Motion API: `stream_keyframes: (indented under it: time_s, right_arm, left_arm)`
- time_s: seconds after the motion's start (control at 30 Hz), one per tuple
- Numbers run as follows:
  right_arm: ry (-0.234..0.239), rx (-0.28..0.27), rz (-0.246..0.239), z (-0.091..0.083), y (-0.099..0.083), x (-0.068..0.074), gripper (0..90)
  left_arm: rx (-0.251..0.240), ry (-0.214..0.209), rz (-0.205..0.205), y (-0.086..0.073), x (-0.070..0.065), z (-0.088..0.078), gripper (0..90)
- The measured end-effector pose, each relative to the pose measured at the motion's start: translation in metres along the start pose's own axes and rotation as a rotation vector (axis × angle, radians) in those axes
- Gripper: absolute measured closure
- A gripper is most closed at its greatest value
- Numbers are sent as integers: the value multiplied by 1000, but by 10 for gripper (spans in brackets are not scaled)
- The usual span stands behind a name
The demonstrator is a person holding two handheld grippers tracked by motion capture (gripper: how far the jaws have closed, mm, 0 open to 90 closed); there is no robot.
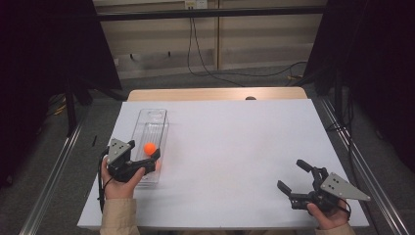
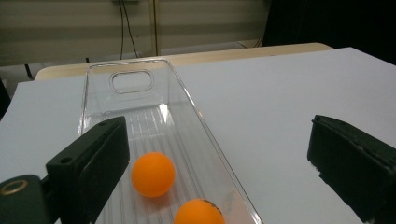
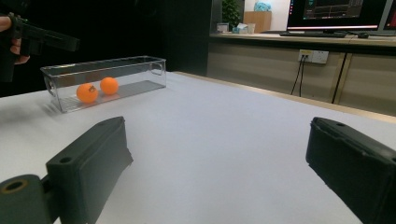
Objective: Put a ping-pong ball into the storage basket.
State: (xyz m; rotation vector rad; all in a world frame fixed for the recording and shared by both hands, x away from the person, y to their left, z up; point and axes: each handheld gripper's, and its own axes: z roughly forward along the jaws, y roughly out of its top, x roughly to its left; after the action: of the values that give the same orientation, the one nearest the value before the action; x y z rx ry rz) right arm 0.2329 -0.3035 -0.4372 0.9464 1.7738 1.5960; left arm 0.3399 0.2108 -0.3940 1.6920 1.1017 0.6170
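Note:
A clear plastic bin [image 1: 152, 119] [image 2: 132, 82] [image 3: 140, 65] lies lengthwise on the left of the white table [image 1: 235, 147]. Two orange balls rest in its near end: one [image 2: 152, 173] [image 3: 109, 85] [image 1: 149, 148] further in, the other [image 2: 198, 213] [image 3: 87, 92] closest to my left gripper. My left gripper [image 1: 145, 155] [image 2: 219, 163] hovers over the bin's near end, open, with nothing between its jaws. My right gripper [image 1: 292, 175] [image 3: 219, 163] is open and empty near the front right corner, above bare table, pointing toward the bin.
A wooden strip [image 1: 215, 93] edges the table's far side. Black cables [image 1: 195, 54] hang down the wall behind it. Metal rails [image 1: 54, 166] run along both sides of the table. A desk with monitors [image 3: 336, 14] stands far off in the right gripper view.

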Motion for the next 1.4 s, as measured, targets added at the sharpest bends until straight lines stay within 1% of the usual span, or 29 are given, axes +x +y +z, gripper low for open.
stream_keyframes:
  time_s: [0.1, 0.2, 0.33, 0.6, 0.63, 0.73, 0.83, 0.97, 1.13, 1.33, 1.37, 1.4]
  right_arm:
    - [1, 0, 1, 0, 0, 0, 50]
    - [0, -1, 0, 0, 0, 0, 50]
    - [-1, 0, 0, 0, 0, 0, 50]
    - [0, 0, 0, 0, 0, 0, 50]
    - [0, 0, 0, 0, 0, 0, 50]
    - [0, 0, -1, 0, 0, 0, 50]
    - [0, 0, -1, 0, 0, 0, 50]
    - [0, -1, 1, 0, 0, 0, 50]
    - [0, 0, -1, 0, 0, 0, 50]
    - [0, 1, 0, 0, 0, 0, 50]
    - [0, 1, 0, 0, 0, 0, 50]
    - [0, 0, 1, 0, 0, 0, 50]
  left_arm:
    - [-13, 4, 5, -2, 0, -2, 54]
    - [-23, 6, 2, -4, 0, -4, 54]
    - [-17, 9, 5, -7, 0, -5, 54]
    - [-30, 1, -15, -12, 0, -7, 53]
    - [-25, -3, -10, -13, 1, -7, 51]
    - [-24, -8, -17, -15, 0, -8, 51]
    - [-29, -4, -10, -17, 0, -8, 51]
    - [-34, -10, -9, -20, 0, -8, 51]
    - [-32, -20, -21, -21, 1, -9, 51]
    - [-41, -15, -31, -24, 2, -11, 51]
    - [-39, -13, -27, -25, 3, -12, 51]
    - [-39, -15, -35, -26, 3, -12, 51]
